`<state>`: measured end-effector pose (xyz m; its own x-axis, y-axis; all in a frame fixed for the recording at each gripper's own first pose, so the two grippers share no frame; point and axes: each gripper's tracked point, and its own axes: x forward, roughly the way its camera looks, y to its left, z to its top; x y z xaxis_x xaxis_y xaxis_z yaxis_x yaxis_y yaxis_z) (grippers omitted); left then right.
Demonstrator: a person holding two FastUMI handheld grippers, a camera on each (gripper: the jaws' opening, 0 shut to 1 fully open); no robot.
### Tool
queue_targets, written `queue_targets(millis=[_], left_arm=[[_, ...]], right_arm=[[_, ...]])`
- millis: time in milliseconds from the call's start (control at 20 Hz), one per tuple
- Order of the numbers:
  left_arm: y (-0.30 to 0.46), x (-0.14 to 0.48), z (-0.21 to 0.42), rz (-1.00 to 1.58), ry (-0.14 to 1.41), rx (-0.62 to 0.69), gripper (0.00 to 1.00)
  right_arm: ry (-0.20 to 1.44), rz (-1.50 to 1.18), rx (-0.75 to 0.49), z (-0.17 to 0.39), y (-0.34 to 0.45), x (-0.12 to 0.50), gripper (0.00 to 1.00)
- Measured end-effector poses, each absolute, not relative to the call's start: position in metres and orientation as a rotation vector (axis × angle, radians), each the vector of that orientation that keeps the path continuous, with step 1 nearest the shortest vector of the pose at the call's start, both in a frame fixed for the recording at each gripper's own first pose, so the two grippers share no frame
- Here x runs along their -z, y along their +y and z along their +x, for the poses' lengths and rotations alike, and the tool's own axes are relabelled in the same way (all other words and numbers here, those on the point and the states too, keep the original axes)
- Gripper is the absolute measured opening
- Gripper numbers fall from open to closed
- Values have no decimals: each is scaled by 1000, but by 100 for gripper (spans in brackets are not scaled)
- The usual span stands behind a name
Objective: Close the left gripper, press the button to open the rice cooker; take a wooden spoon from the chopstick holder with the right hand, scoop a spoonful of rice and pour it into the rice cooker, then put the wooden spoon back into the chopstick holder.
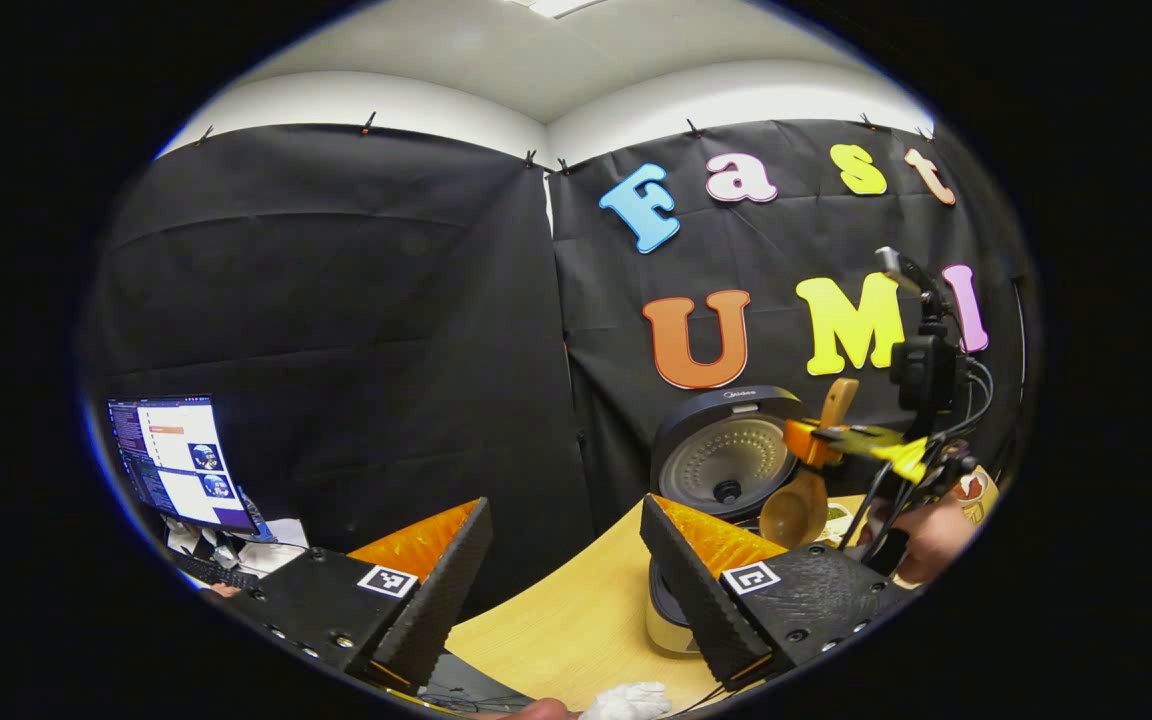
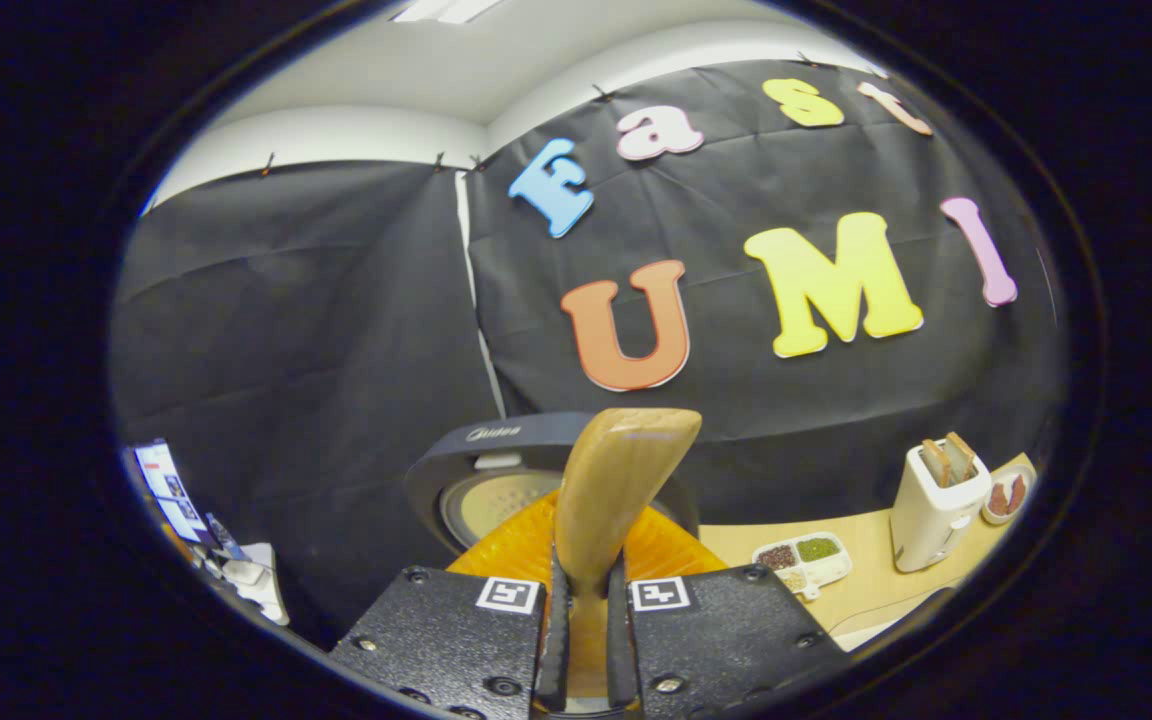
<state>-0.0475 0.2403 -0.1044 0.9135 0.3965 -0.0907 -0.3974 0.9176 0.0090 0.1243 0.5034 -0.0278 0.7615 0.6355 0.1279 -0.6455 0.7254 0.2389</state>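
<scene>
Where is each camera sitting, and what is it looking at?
Left gripper view: rides the left gripper, jaws apart, looking across the table at the open rice cooker; the right gripper and a hand show.
Right gripper view: rides the right gripper, clamping the wooden spoon, facing the cooker and toaster.
Shared: cooker, spoon, table.

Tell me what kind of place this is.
Probably a staged recording booth, not a home kitchen: black cloth wall clipped up behind a wooden table, kitchen props like an open rice cooker and toaster, and a computer monitor alongside.
</scene>
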Motion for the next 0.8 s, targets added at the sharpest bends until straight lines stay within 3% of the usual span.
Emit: queue_targets(millis=[300, 350, 450, 500, 550, 600, 650, 700, 800], left_arm=[[210, 91, -35, -8, 75, -358, 95], [206, 89, -33, -4, 74, -348, 90], [198, 87, -29, 6, 73, -329, 95], [193, 87, -28, 8, 74, -320, 95], [189, 86, -27, 10, 75, -310, 95], [183, 85, -26, 11, 72, -301, 95], [179, 84, -24, 12, 70, -294, 95], [173, 82, -22, 15, 66, -285, 95], [164, 80, -20, 19, 61, -269, 95]], right_arm=[[-22, 445, -565, 153, 411, 18, 20], [-28, 442, -541, 158, 399, 18, 20], [-36, 445, -505, 169, 374, 24, 15], [-38, 444, -485, 172, 359, 26, 20], [-40, 438, -460, 176, 344, 28, 14], [-42, 433, -439, 181, 329, 31, 20], [-46, 427, -416, 185, 312, 34, 14], [-49, 414, -389, 188, 294, 38, 20], [-53, 388, -330, 198, 255, 51, 20]])
